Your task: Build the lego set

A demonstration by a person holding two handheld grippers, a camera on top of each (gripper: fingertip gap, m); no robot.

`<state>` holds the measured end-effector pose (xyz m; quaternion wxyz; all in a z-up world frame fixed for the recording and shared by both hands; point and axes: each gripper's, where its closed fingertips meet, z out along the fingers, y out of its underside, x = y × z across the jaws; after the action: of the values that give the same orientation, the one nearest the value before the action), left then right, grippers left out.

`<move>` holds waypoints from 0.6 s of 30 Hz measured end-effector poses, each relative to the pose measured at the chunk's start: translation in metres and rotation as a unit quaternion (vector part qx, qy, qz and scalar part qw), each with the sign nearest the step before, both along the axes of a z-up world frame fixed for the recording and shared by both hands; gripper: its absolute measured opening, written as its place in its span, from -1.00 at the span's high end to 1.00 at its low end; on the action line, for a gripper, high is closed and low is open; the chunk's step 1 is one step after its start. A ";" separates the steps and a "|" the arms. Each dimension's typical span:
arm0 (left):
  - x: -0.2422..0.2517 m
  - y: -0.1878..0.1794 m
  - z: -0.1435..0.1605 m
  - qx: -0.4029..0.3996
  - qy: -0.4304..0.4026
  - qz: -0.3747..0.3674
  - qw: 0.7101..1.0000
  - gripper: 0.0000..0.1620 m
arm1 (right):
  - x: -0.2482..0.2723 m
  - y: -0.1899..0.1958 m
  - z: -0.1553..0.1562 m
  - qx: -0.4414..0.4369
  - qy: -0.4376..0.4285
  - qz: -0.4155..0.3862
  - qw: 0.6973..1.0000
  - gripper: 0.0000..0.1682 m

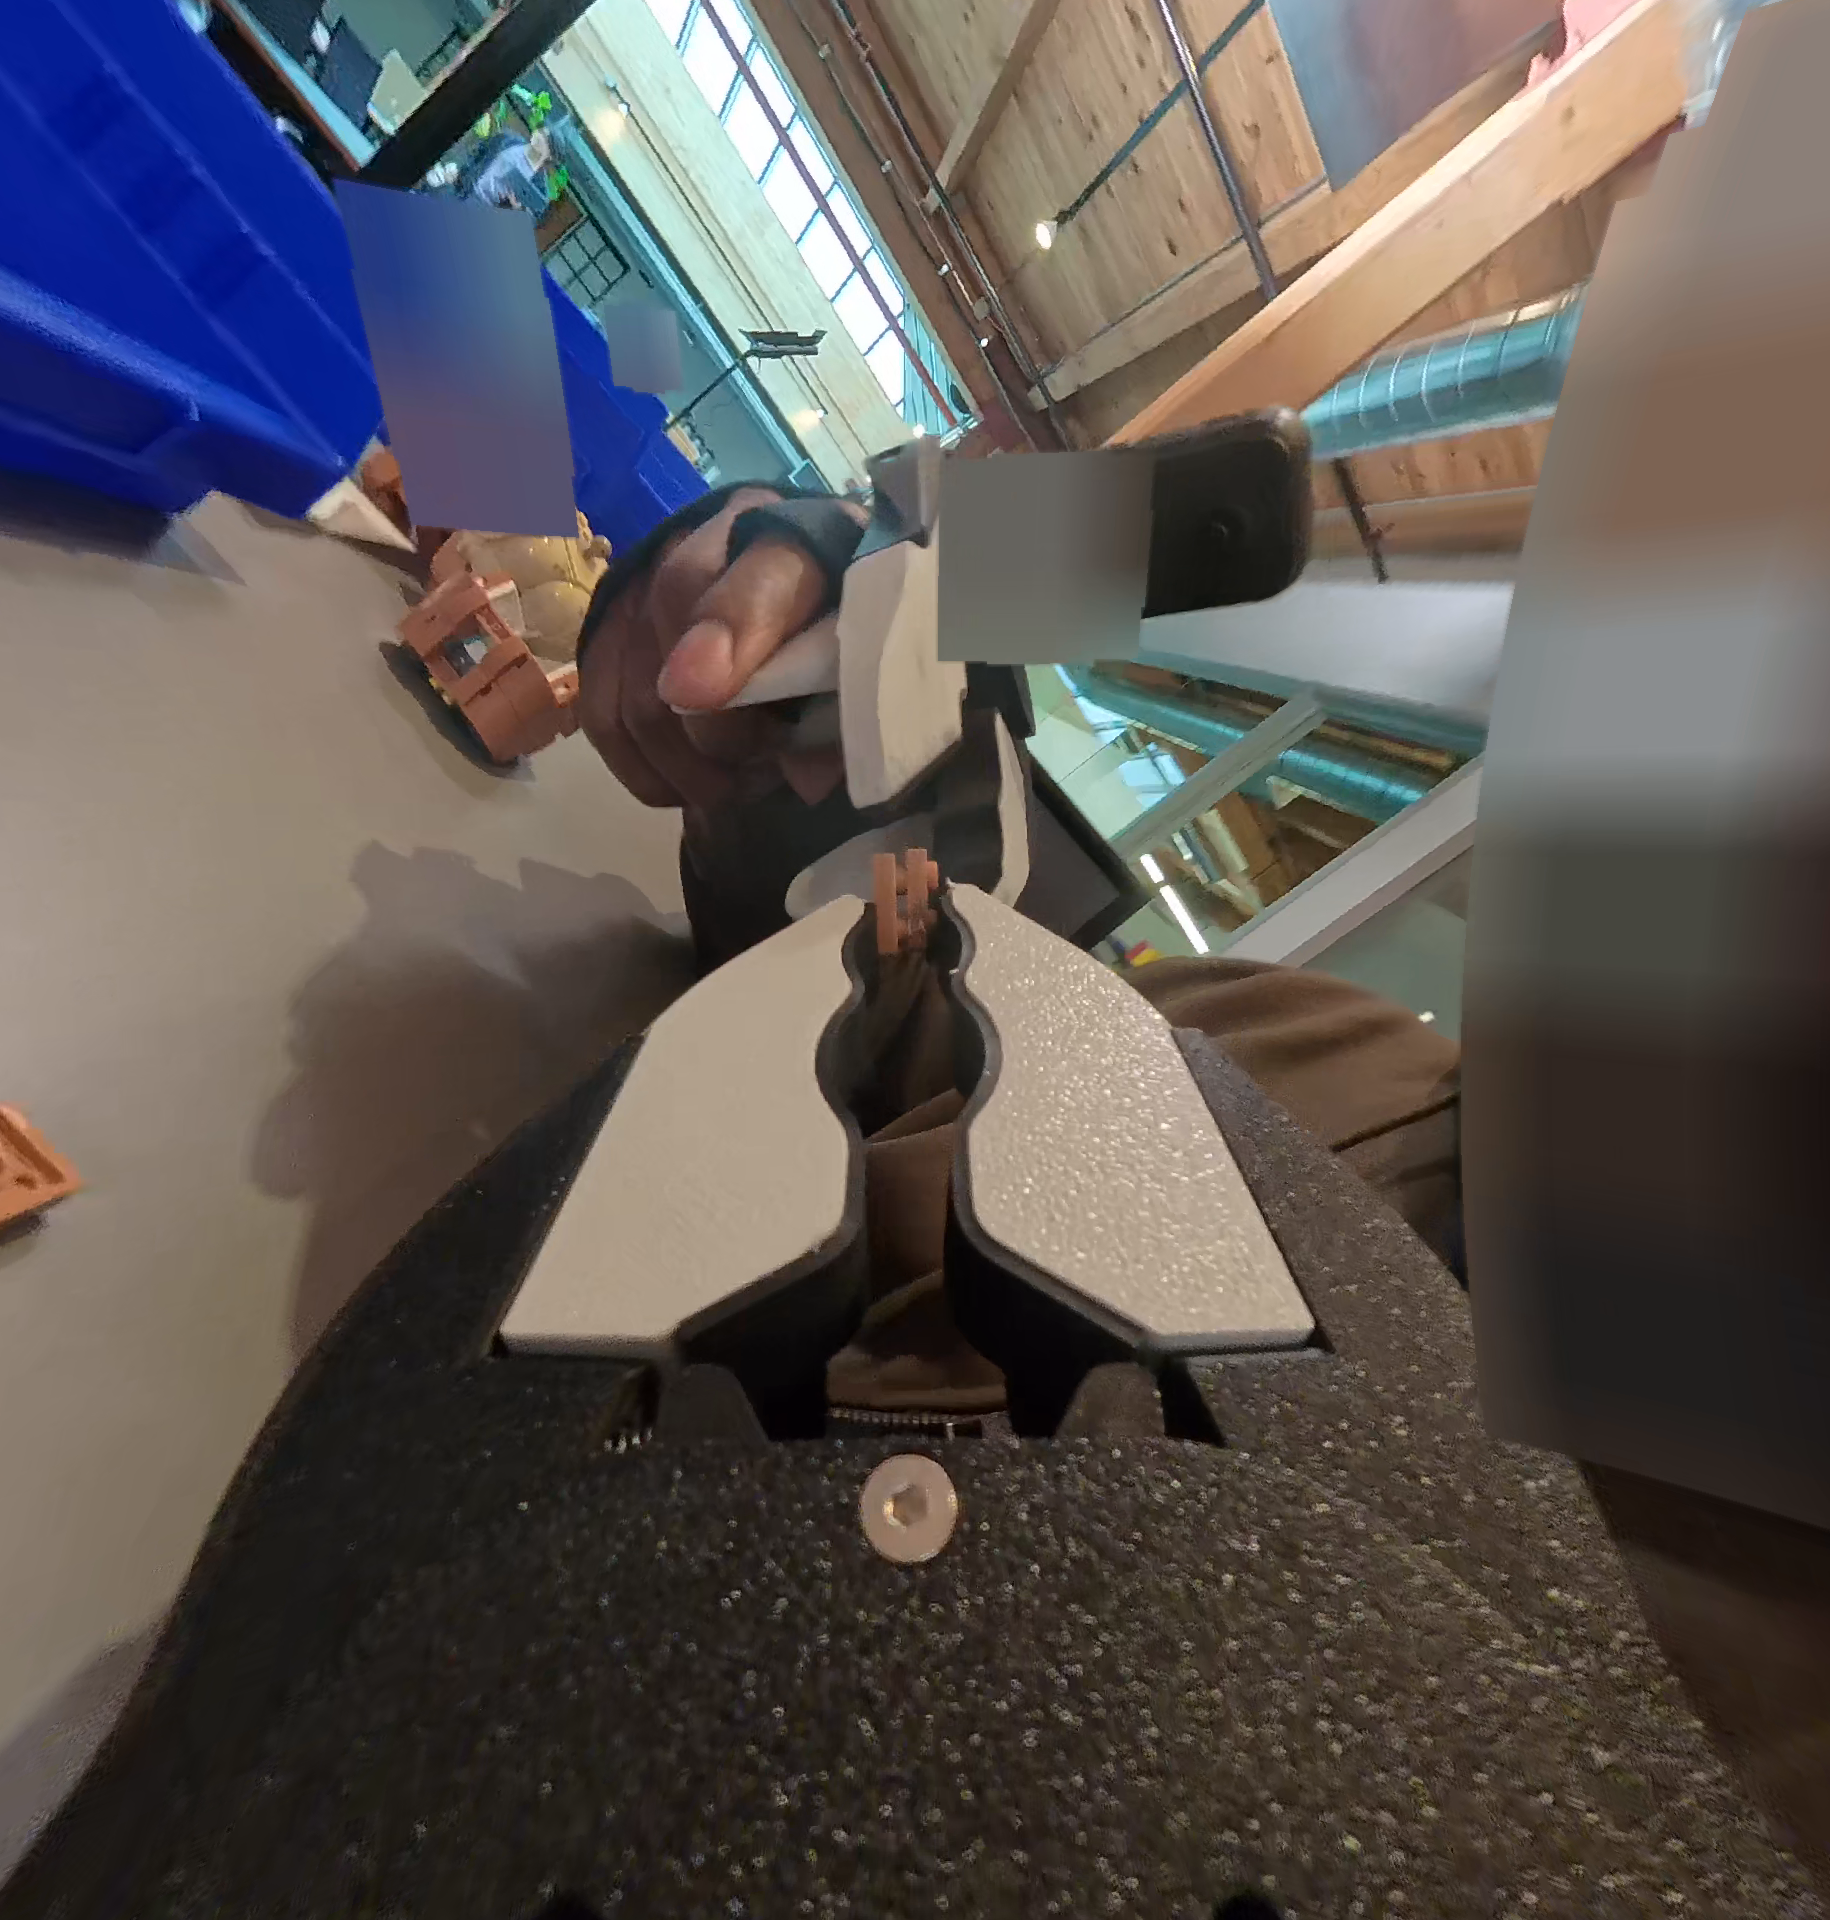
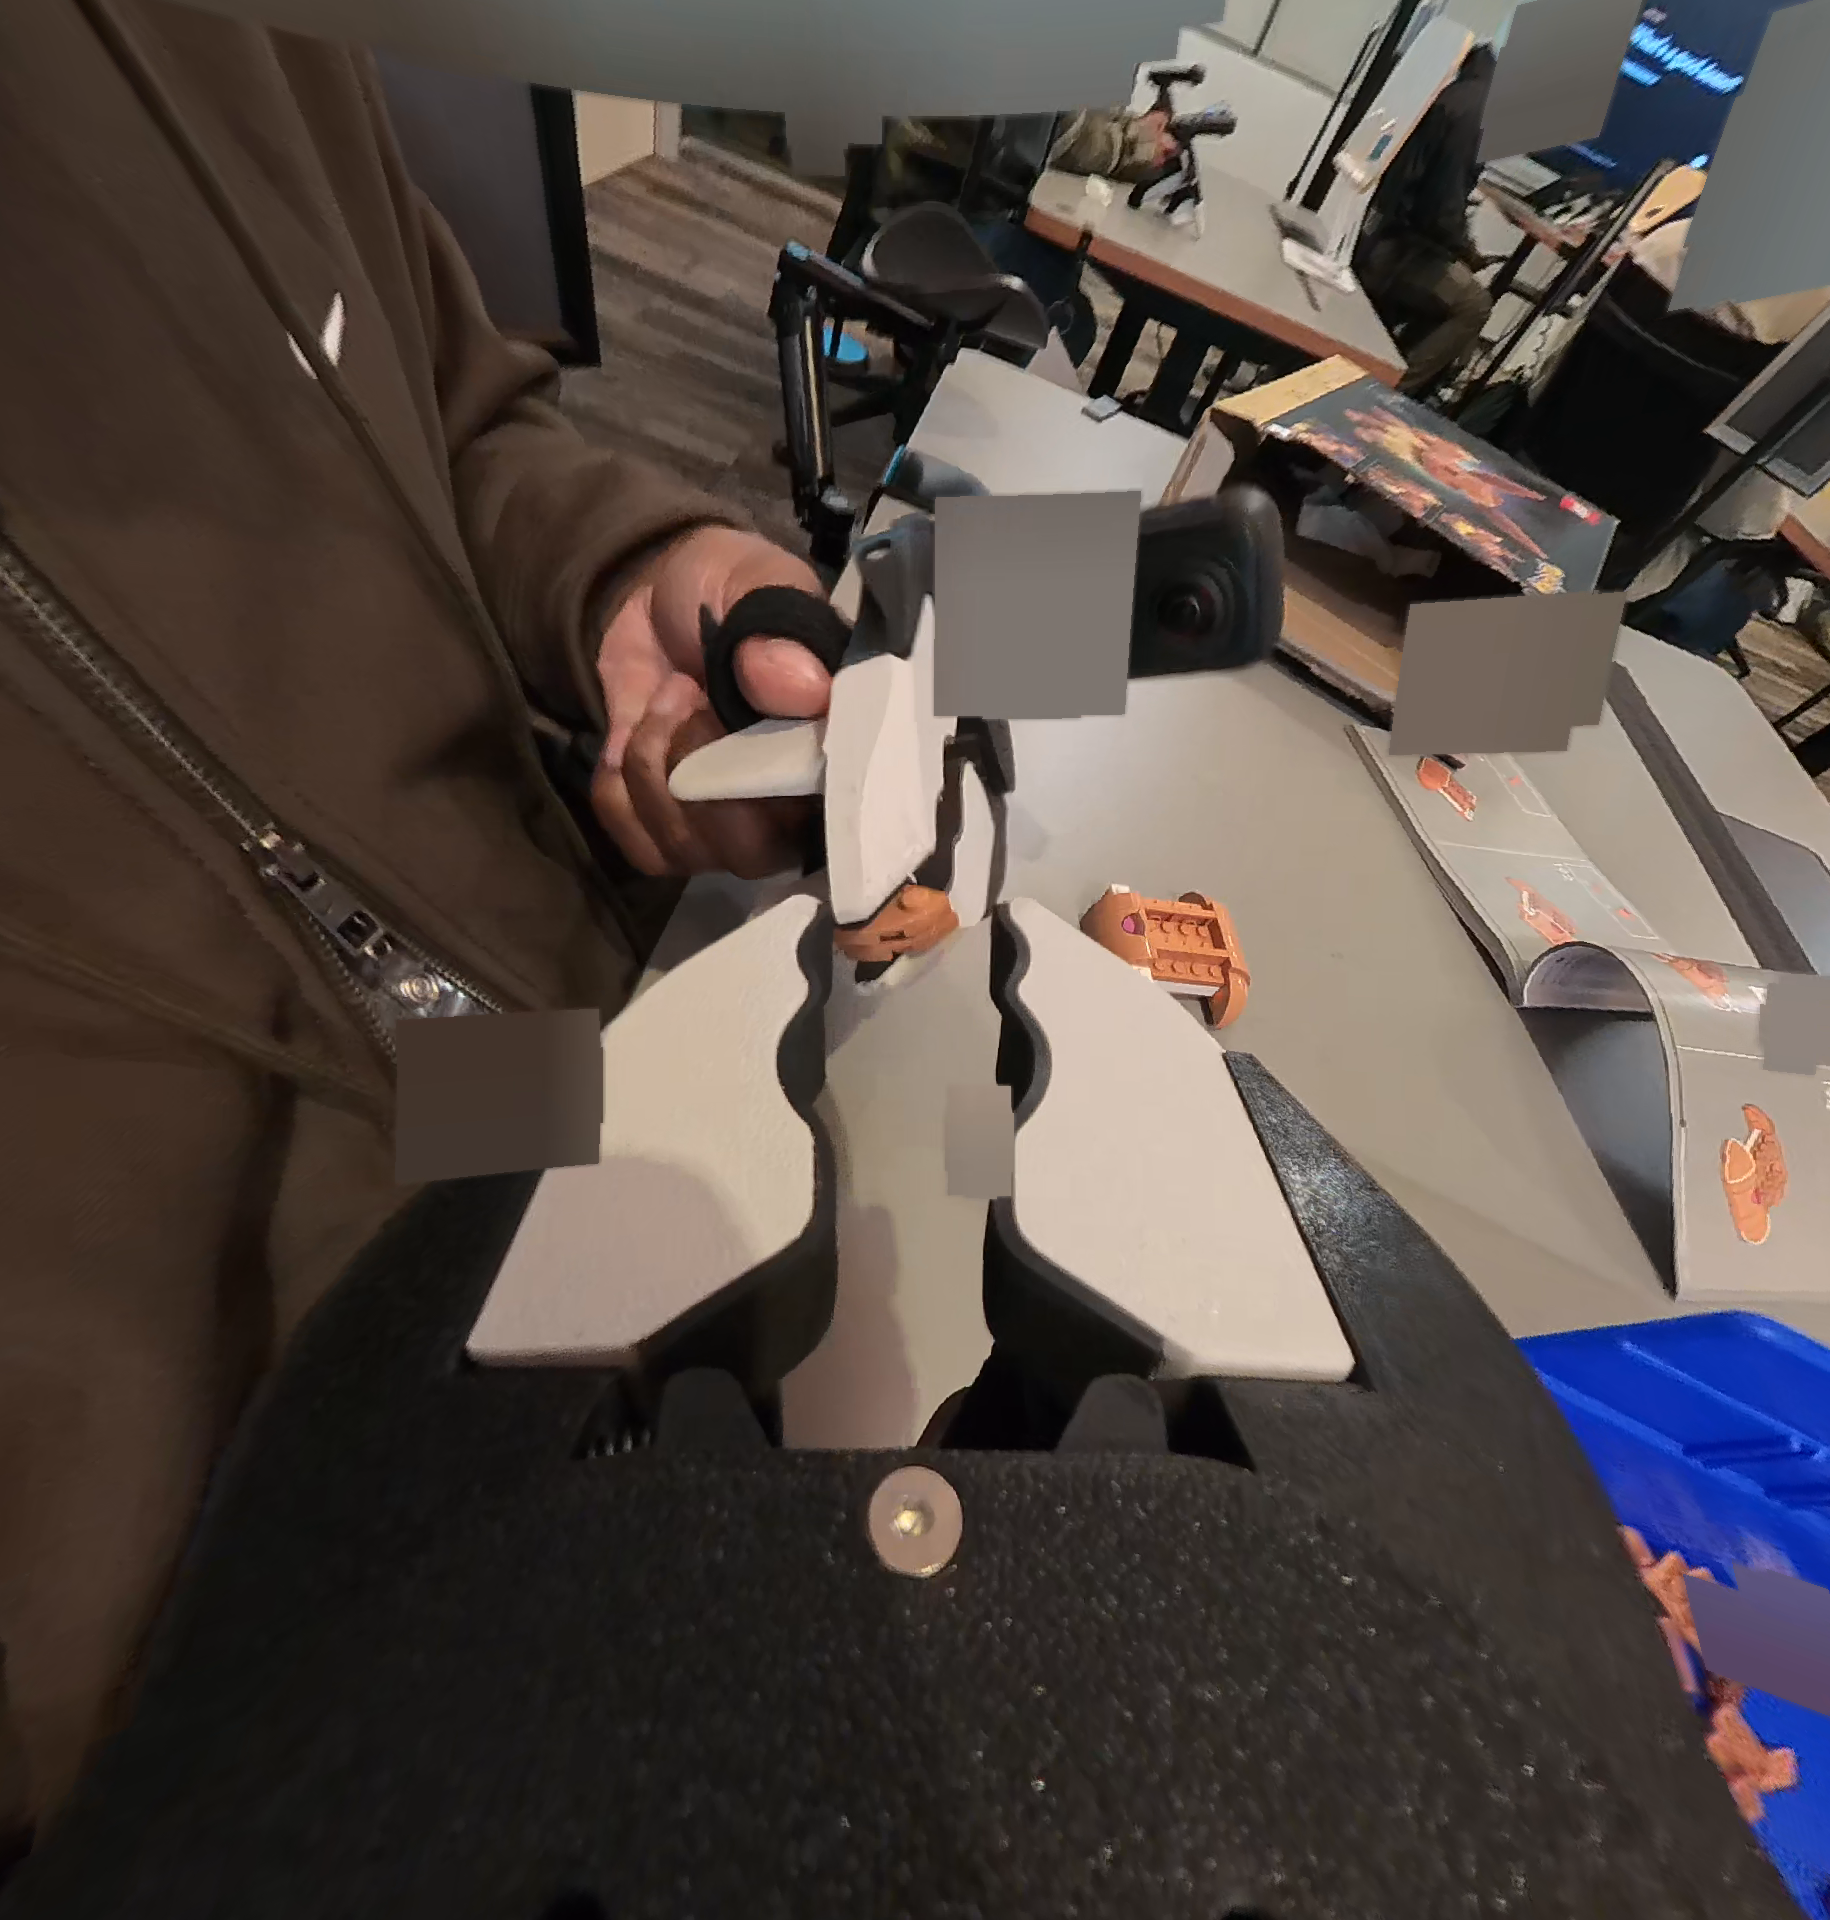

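In the left wrist view my left gripper (image 1: 906, 920) is shut on a small orange-brown lego piece (image 1: 903, 891) that sticks out past its tips, held in the air above the grey table (image 1: 163, 831). In the right wrist view my right gripper (image 2: 911, 925) is open. The left gripper's fingers (image 2: 880, 790) come down in front of it with the orange-brown piece (image 2: 900, 920) between my right fingertips; I cannot tell if they touch it. An orange-brown lego sub-assembly (image 2: 1171, 951) lies on the table just right of the right gripper. A person's hands hold both grippers.
A red-brown and tan lego build (image 1: 485, 665) stands farther back by the blue bins (image 1: 111, 312). A flat brown piece (image 1: 7, 1174) lies at the left. An open instruction booklet (image 2: 1617, 935), the lego box (image 2: 1410, 468) and a blue bin (image 2: 1721, 1455) with loose pieces sit to the right. Less than 4 cm separates the two grippers' tips. The orange-brown lego sub-assembly (image 2: 1171, 951) is about equally far from each gripper, around 20 centimeters.
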<state>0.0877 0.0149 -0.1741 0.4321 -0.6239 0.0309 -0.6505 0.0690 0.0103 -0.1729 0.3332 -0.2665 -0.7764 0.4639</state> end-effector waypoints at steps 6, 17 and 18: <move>-0.002 -0.006 0.009 0.112 0.110 0.042 0.987 0.87 | 0.013 0.003 0.005 -0.080 0.012 -0.018 0.997 0.64; 0.014 -0.015 -0.003 0.189 0.262 0.038 0.946 0.88 | 0.018 -0.010 0.011 -0.160 -0.006 0.007 0.987 0.75; 0.016 -0.016 -0.003 0.194 0.268 0.034 0.943 0.88 | 0.018 -0.012 0.010 -0.160 -0.010 0.013 0.987 0.76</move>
<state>0.1035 -0.0009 -0.1776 0.5425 -0.6801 0.2499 -0.4251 0.0874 -0.0014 -0.1634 0.2728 -0.3108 -0.6989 0.5835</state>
